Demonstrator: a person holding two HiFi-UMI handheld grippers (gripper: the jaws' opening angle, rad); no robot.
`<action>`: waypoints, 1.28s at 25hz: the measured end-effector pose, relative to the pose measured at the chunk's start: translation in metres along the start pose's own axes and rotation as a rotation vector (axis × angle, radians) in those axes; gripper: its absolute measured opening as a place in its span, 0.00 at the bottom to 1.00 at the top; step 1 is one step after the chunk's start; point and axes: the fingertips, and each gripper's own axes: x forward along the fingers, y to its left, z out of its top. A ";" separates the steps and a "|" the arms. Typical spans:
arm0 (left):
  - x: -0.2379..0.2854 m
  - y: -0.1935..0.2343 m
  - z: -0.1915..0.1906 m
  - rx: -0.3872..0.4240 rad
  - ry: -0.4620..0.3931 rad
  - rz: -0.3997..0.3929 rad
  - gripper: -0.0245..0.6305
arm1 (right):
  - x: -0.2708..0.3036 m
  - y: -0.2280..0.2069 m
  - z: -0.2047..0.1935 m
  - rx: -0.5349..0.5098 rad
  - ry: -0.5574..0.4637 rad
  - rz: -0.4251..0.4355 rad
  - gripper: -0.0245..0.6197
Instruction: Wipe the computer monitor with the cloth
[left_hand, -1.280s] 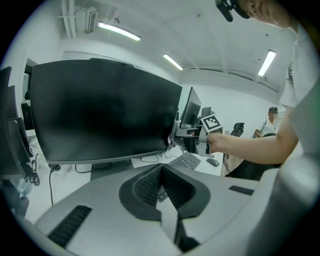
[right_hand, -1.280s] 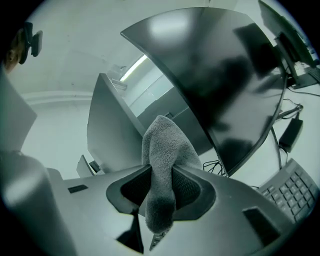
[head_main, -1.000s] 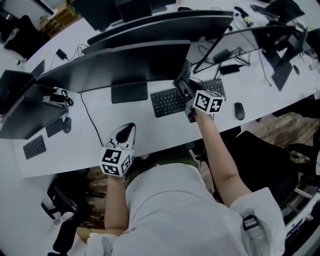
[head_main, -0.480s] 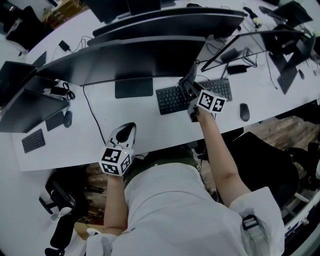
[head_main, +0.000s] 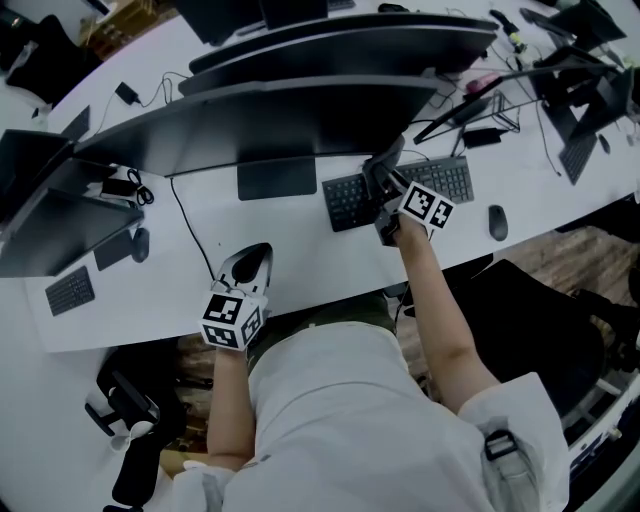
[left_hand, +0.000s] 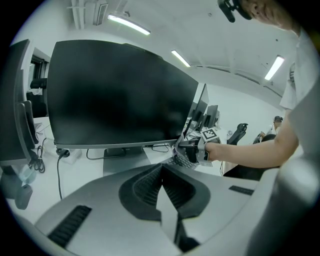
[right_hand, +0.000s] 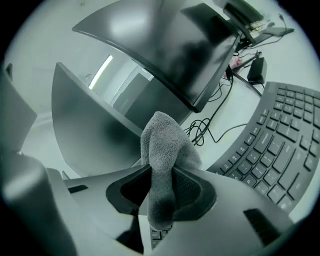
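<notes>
At the lower right corner of the monitor (head_main: 290, 125), the right hand-held gripper (right_hand: 160, 192) clamps the grey cloth (right_hand: 162, 145) just beside the screen, most wiping apparently left, while the left hand-held gripper (left_hand: 162, 185) waits, jaws together, empty.

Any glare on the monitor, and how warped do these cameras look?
Right gripper view: a bright streak of reflected light crosses the monitor, the keyboard bows with lens distortion, the cloth in the right tongs is sharp. Left gripper view: the monitor is black, no glare, dark corners. Head view: the desk edge curves.

White desk (head_main: 300, 262), black chair (head_main: 545, 325), ceiling strip lights (left_hand: 129, 24)
</notes>
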 end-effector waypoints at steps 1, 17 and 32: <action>0.000 0.003 0.000 0.002 0.001 -0.004 0.03 | 0.002 0.000 -0.001 0.024 -0.008 -0.001 0.22; -0.006 0.039 0.001 0.011 0.000 -0.044 0.03 | 0.021 0.012 -0.018 0.315 -0.119 0.039 0.22; -0.024 0.061 -0.009 0.011 -0.002 -0.064 0.03 | 0.034 0.029 -0.035 0.499 -0.159 0.090 0.22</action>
